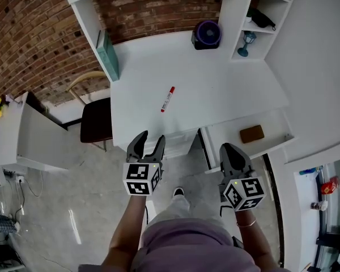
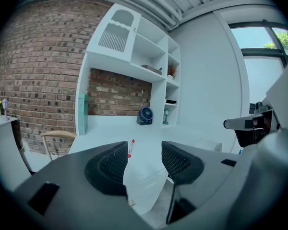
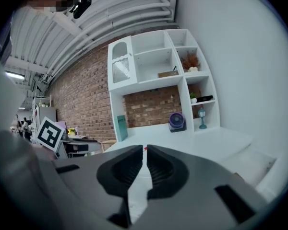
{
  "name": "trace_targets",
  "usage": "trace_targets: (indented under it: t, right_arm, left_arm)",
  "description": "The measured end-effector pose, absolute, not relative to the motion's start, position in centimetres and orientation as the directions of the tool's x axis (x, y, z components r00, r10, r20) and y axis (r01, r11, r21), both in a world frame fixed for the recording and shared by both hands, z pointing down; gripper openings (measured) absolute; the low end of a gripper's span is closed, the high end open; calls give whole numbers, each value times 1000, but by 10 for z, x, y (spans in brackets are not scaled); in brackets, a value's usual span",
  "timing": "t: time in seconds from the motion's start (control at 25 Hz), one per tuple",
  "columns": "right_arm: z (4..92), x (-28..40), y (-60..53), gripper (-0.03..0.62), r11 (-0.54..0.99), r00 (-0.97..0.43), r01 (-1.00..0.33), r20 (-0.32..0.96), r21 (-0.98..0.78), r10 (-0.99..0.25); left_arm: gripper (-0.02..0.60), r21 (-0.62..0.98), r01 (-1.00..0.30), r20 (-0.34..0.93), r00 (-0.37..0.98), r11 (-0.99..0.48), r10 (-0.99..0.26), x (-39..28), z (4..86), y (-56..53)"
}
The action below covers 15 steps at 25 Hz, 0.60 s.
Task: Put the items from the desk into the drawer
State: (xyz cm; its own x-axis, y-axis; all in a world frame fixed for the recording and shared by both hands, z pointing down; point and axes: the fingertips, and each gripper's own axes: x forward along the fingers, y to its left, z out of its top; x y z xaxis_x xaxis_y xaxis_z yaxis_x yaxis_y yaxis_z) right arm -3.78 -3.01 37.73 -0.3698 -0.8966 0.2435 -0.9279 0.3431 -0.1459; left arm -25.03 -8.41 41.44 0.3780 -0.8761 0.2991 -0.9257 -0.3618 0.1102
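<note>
A red and white marker point(image 1: 168, 99) lies alone on the white desk point(image 1: 215, 89), also visible in the left gripper view as the marker point(image 2: 131, 148) just beyond the jaws. The drawer point(image 1: 273, 145) stands pulled out at the desk's right front, with a brown flat item point(image 1: 252, 134) inside. My left gripper point(image 1: 149, 143) hovers open and empty off the desk's front edge, short of the marker. My right gripper point(image 1: 233, 152) hangs shut on nothing, just in front of the open drawer. In its own view the right gripper point(image 3: 145, 151) shows only a thin slit between the jaws.
At the desk's back stand a purple fan point(image 1: 207, 34) and a teal book point(image 1: 109, 55) leaning at the left. Shelves on the right hold a blue goblet point(image 1: 246, 43) and a black item point(image 1: 263, 18). A dark chair point(image 1: 96, 120) and a white side table point(image 1: 28, 143) sit left.
</note>
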Motion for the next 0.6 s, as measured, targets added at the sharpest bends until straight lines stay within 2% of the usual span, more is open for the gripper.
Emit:
trace_targets:
  t: [0.6]
  right_arm:
    - [386,-26,-82,14,321,-354,-933,253,-161,-901]
  left_arm:
    - [207,94,-930,373,364,-356,-853,-242,445,-152]
